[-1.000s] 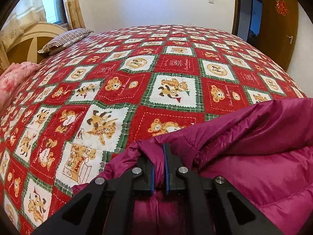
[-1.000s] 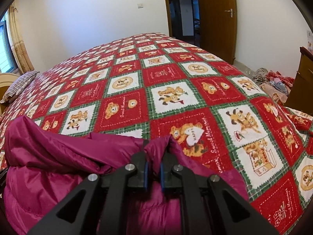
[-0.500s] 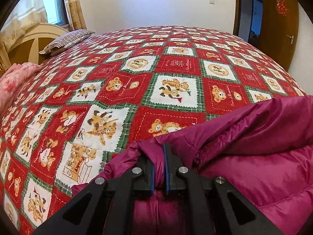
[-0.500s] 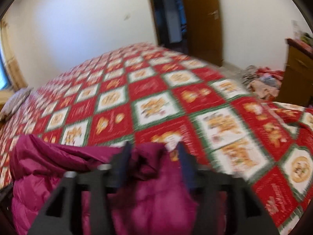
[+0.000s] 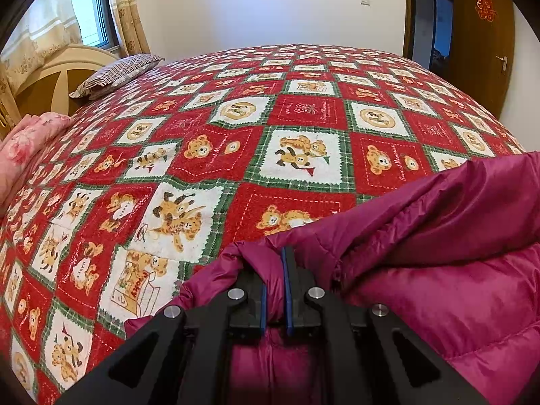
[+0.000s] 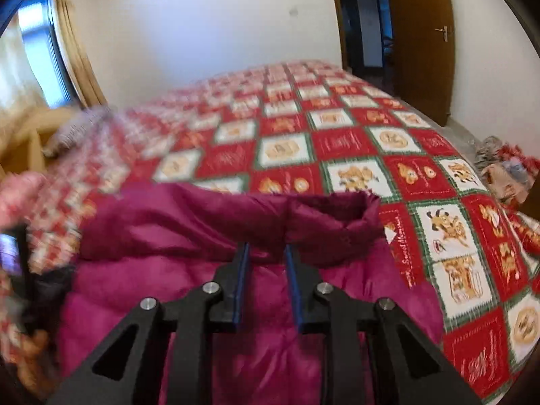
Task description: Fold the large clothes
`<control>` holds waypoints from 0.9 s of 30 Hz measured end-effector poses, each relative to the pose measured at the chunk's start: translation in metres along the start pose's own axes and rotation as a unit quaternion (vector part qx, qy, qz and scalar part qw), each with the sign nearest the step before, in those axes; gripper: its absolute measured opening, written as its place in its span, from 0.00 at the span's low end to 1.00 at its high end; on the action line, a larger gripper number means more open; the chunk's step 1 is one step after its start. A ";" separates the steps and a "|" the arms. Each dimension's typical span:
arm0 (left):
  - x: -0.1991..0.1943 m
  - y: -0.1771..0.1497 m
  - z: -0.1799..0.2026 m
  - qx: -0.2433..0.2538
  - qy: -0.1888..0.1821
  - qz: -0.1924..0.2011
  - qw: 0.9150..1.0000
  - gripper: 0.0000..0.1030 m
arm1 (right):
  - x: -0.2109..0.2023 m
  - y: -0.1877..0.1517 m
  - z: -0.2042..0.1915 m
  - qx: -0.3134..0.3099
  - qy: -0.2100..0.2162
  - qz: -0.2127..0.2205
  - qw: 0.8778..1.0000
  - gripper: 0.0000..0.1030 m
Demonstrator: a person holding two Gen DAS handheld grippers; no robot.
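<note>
The left gripper (image 5: 274, 266) pinches a corner of the magenta jacket (image 5: 438, 253) lying on the bedspread (image 5: 303, 114), anchoring the fold, while the right gripper (image 6: 266, 253), jaws just narrowing and empty, hovers over it.

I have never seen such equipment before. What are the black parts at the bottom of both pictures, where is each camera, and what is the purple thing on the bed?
There is no robot here. A person holds one two-finger gripper in each hand, and a camera on each looks forward along its fingers, so the black parts are the grippers themselves. One picture comes from the left gripper, the other from the right gripper. Both look over a bed with a red patchwork quilt printed with bears. On it lies a magenta puffer jacket, the garment to fold. The left gripper is shut on a pinch of the jacket's edge. The right gripper's jaws have just been closing, yet they stand apart above the jacket and hold nothing.
</note>
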State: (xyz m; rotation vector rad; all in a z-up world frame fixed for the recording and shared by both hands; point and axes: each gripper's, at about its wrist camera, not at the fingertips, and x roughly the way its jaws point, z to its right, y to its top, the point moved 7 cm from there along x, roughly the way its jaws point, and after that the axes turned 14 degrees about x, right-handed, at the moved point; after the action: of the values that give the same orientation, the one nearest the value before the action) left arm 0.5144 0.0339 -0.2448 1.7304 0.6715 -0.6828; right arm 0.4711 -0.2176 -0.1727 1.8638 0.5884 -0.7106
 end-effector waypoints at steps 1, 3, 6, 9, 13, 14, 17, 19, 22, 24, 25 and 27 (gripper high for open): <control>0.000 0.000 0.000 -0.003 -0.005 0.001 1.000 0.07 | 0.007 -0.001 0.007 0.009 -0.008 -0.004 1.000 0.23; -0.002 -0.001 -0.003 -0.017 -0.030 0.006 0.999 0.08 | 0.027 -0.008 0.036 0.049 -0.022 -0.012 0.998 0.16; -0.002 -0.005 -0.022 -0.093 -0.140 0.015 0.986 0.09 | 0.029 -0.009 0.058 0.104 0.006 -0.010 0.994 0.06; -0.002 -0.009 -0.055 -0.184 -0.245 0.006 0.952 0.10 | 0.029 -0.009 0.064 0.115 0.010 -0.009 0.993 0.05; -0.027 -0.002 -0.096 -0.251 -0.280 0.029 0.926 0.10 | 0.027 -0.010 0.057 0.098 -0.007 -0.001 0.995 0.05; -0.037 0.001 -0.105 -0.252 -0.253 0.038 0.933 0.11 | 0.028 -0.010 0.058 0.096 -0.009 0.000 0.995 0.05; -0.072 0.015 -0.115 -0.225 -0.171 0.071 0.957 0.29 | 0.028 -0.009 0.060 0.097 -0.007 0.001 0.995 0.05; -0.085 0.025 -0.101 -0.205 -0.173 0.084 0.960 0.44 | 0.027 -0.010 0.061 0.099 -0.005 0.001 0.995 0.05; -0.087 0.037 -0.050 -0.124 -0.165 0.075 0.975 0.53 | 0.027 -0.009 0.059 0.096 -0.008 0.003 0.995 0.05; -0.078 0.039 -0.014 -0.064 -0.159 0.065 0.983 0.53 | 0.027 -0.009 0.059 0.094 -0.010 0.005 0.996 0.05; -0.069 0.040 0.005 -0.031 -0.145 0.059 0.987 0.53 | 0.026 -0.010 0.058 0.093 -0.010 0.005 0.996 0.05; -0.053 0.033 0.015 -0.003 -0.099 0.046 0.994 0.53 | 0.026 -0.010 0.059 0.093 -0.011 0.005 0.996 0.05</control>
State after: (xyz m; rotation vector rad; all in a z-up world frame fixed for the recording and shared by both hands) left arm 0.5011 0.0063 -0.1888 1.6523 0.4531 -0.7753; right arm 0.4710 -0.2662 -0.2158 2.0267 0.5127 -0.8010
